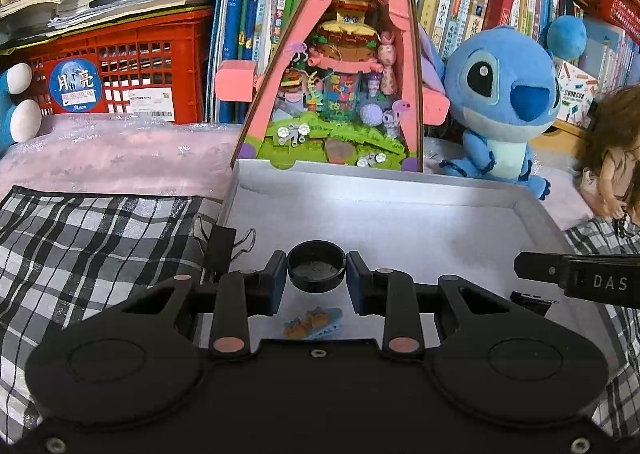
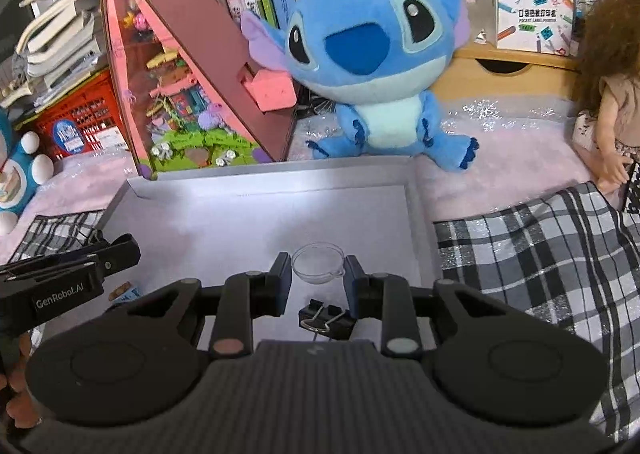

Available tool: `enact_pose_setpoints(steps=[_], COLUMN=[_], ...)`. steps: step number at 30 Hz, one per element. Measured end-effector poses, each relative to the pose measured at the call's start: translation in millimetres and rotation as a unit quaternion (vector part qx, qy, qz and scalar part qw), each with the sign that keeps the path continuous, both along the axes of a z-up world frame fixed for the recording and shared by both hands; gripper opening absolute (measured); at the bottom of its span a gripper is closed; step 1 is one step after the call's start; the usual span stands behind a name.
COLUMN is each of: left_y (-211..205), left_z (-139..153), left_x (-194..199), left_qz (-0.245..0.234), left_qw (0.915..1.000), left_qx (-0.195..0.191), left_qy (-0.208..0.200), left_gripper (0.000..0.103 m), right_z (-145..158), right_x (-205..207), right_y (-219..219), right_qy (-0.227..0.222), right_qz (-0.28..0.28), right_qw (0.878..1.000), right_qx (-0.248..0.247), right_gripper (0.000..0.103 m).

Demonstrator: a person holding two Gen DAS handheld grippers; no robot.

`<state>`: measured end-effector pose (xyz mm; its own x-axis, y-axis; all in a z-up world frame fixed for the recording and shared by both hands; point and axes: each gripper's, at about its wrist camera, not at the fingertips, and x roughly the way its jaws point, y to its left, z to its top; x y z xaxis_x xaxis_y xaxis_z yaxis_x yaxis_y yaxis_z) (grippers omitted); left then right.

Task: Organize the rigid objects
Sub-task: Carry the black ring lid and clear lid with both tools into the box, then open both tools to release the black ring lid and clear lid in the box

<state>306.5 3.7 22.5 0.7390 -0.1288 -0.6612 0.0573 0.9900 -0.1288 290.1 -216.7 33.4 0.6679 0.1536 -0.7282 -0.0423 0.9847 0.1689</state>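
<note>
The left gripper [image 1: 316, 274] holds a round black plastic cap [image 1: 316, 271] between its jaws, which press on its sides, above the shallow white cardboard tray [image 1: 400, 206]. A small blue and orange clip [image 1: 313, 323] lies in the tray just beneath. The right gripper [image 2: 318, 274] clamps a small clear plastic cup [image 2: 318, 264] over the same tray, with a black metal binder clip [image 2: 326, 320] lying inside the tray below it. A blue plush toy [image 2: 372, 66] sits behind the tray.

Black cap [image 1: 316, 269] looked like shiny plastic. Small cup [image 2: 318, 263] was clear, smooth plastic. Tray [image 1: 400, 214] looked matt white. Checked cloth [image 1: 92, 238] looked soft w/ glitter.
</note>
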Motion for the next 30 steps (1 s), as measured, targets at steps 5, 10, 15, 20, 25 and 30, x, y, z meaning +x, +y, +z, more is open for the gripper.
enact_pose_setpoints(steps=[5, 10, 15, 20, 25, 30], left_y=[-4.0, -5.9, -6.1, -6.3, -6.9, -6.1], left_z=[-5.2, -9.6, -13.5, -15.1, -14.3, -4.8], left_x=[1.4, 2.7, 3.4, 4.0, 3.3, -6.0], left_qz=[-0.005, -0.007, -0.008, -0.009, -0.012, -0.015], left_qw=[1.0, 0.9999, 0.9998, 0.9998, 0.9997, 0.9997], left_qx=[0.008, 0.011, 0.013, 0.018, 0.022, 0.021], left_qy=[0.002, 0.006, 0.011, 0.008, 0.008, -0.004], left_gripper=[0.03, 0.03, 0.03, 0.03, 0.03, 0.043], right_z=[-5.9, -9.2, -11.0, -14.8, -17.8, -13.5], right_x=[5.5, 8.6, 9.5, 10.6, 10.5, 6.4], right_y=[2.7, 3.6, 4.3, 4.6, 5.0, 1.2], right_qy=[0.008, 0.013, 0.015, 0.019, 0.02, 0.012], right_qz=[-0.002, -0.004, -0.004, -0.005, -0.006, -0.011], right_qw=[1.0, 1.0, 1.0, 1.0, 1.0, 1.0], right_qx=[-0.005, -0.005, -0.005, -0.005, -0.005, 0.007], right_gripper=[0.033, 0.033, 0.033, 0.033, 0.034, 0.053])
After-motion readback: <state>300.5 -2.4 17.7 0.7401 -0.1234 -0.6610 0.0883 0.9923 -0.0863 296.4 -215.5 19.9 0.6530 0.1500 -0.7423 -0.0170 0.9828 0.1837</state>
